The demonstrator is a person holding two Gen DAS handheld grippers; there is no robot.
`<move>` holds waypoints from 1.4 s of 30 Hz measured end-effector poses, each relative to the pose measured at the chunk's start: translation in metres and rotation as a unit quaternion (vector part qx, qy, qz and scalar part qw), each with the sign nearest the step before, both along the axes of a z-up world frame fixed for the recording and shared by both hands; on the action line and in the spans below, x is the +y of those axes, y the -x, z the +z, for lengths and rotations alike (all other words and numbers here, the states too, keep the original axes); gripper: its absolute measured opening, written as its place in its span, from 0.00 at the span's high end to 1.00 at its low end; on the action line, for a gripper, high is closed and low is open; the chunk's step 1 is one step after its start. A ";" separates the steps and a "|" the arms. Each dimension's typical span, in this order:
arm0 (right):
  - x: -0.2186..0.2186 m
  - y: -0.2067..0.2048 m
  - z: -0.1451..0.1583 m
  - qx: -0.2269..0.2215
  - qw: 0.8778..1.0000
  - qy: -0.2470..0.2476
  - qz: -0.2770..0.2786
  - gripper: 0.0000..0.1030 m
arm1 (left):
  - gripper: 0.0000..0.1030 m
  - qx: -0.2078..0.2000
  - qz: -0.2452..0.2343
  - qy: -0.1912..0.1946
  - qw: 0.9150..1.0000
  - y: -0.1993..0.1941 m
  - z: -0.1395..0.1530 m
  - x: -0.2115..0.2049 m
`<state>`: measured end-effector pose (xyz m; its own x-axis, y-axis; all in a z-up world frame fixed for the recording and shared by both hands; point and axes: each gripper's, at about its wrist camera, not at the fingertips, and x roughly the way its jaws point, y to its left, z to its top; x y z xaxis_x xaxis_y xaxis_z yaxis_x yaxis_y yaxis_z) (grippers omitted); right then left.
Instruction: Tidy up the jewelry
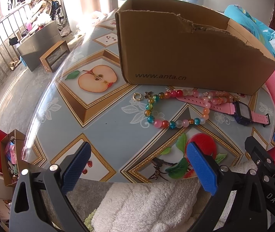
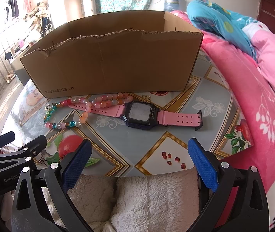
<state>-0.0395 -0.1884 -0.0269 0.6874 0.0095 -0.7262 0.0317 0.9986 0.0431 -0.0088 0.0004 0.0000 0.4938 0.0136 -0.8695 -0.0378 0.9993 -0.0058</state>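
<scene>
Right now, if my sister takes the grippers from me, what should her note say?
Left gripper: open, empty, hovering at the table's near edge.
Right gripper: open, empty, beside it.
Box: at the back of the table; its inside is hidden.
Bead bracelet, pink watch and small gold ring: on the table before the box; beads lie over the watch strap.
Done: nothing visibly.
Left: move all three into the box.

My left gripper (image 1: 137,166) has black plastic arms with long holes cut in them, round silver screws, and two bumpy blue pads (image 1: 200,169). My right gripper (image 2: 140,164) looks just the same. I can read white letters, "GenRobo", on the black body of the left one from the right camera.
</scene>
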 end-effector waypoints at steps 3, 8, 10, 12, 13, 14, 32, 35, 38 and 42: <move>0.000 -0.001 0.000 0.000 1.000 0.001 0.000 0.08 | 0.06 0.000 0.000 0.000 1.000 0.000 0.000 0.000; 0.000 0.000 0.000 0.001 1.000 0.000 -0.001 0.08 | 0.06 0.001 0.000 0.000 1.000 0.000 0.000 0.001; 0.000 -0.001 0.000 0.001 1.000 0.000 0.000 0.08 | 0.06 0.001 0.001 0.000 1.000 0.001 0.000 0.001; 0.000 0.000 0.000 0.000 1.000 0.001 -0.001 0.08 | 0.06 0.001 0.001 0.000 1.000 0.001 0.000 0.001; 0.000 0.000 0.000 0.000 1.000 0.001 -0.001 0.08 | 0.06 0.001 0.001 0.000 1.000 0.001 0.000 0.001; 0.000 0.000 0.000 0.000 1.000 0.001 -0.001 0.08 | 0.06 0.002 0.001 0.000 1.000 0.001 0.000 0.001; 0.003 -0.004 0.006 -0.022 1.000 -0.001 -0.007 0.08 | 0.06 -0.029 -0.009 0.039 0.999 0.001 -0.008 0.023; 0.009 -0.005 0.011 -0.040 0.999 -0.006 0.005 0.08 | 0.06 -0.059 -0.025 0.073 0.995 -0.001 -0.006 0.035; 0.017 -0.008 0.017 -0.055 0.998 -0.010 0.020 0.10 | 0.06 -0.089 -0.041 0.092 0.991 -0.004 -0.002 0.045; 0.025 -0.018 0.021 -0.049 0.997 -0.037 0.049 0.31 | 0.16 -0.110 -0.071 0.095 0.987 -0.010 -0.001 0.046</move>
<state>-0.0220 -0.1630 -0.0054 0.7475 0.1317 -0.6511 -0.0736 0.9905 0.1159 0.0017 0.0467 -0.0007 0.6557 -0.2223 -0.7215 0.1258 0.9745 -0.1859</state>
